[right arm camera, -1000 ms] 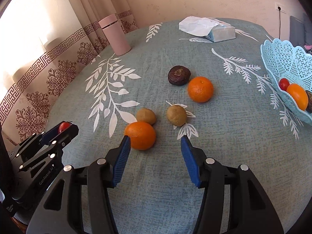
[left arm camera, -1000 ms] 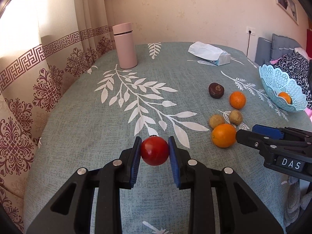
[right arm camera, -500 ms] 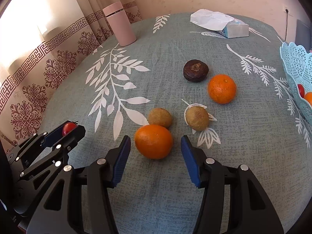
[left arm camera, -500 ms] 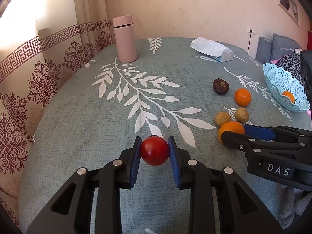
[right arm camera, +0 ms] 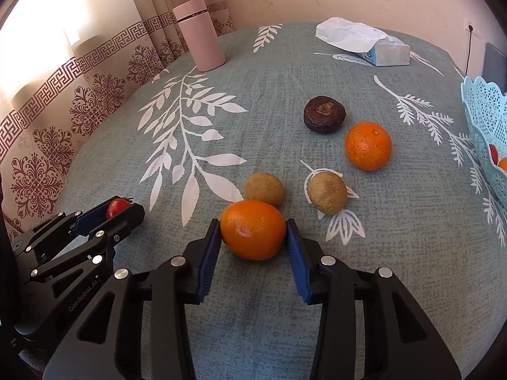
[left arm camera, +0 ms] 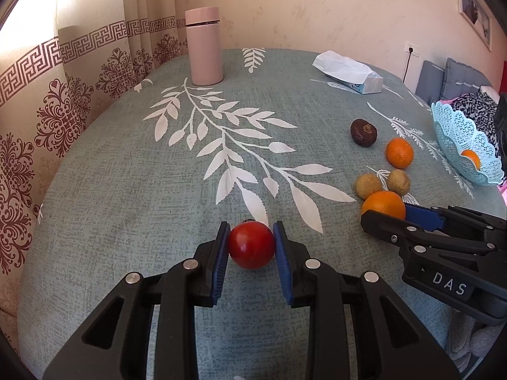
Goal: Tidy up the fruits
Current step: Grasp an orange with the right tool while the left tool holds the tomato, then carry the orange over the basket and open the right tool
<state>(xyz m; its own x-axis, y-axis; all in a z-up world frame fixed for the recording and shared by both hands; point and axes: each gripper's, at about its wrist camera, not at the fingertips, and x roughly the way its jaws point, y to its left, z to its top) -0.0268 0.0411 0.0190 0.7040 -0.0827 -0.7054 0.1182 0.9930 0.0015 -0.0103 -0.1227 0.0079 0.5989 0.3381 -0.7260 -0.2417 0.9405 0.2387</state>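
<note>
Orange peel now sits between the blue pads of the right gripper (right arm camera: 253, 231), whose jaws have just been closing around the nearest orange (right arm camera: 253, 229) on the tablecloth (right arm camera: 396, 269); full contact on both sides is hard to confirm. The left gripper (left arm camera: 252, 245) holds a red tomato (left arm camera: 252, 245) clamped. Both appear bound for the blue lace basket (left arm camera: 450, 136) at the far right.

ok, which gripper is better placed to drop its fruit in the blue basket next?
Right. The right gripper has just been closing around the orange, and the basket sits on its side. The left gripper holds the tomato farther away.
</note>
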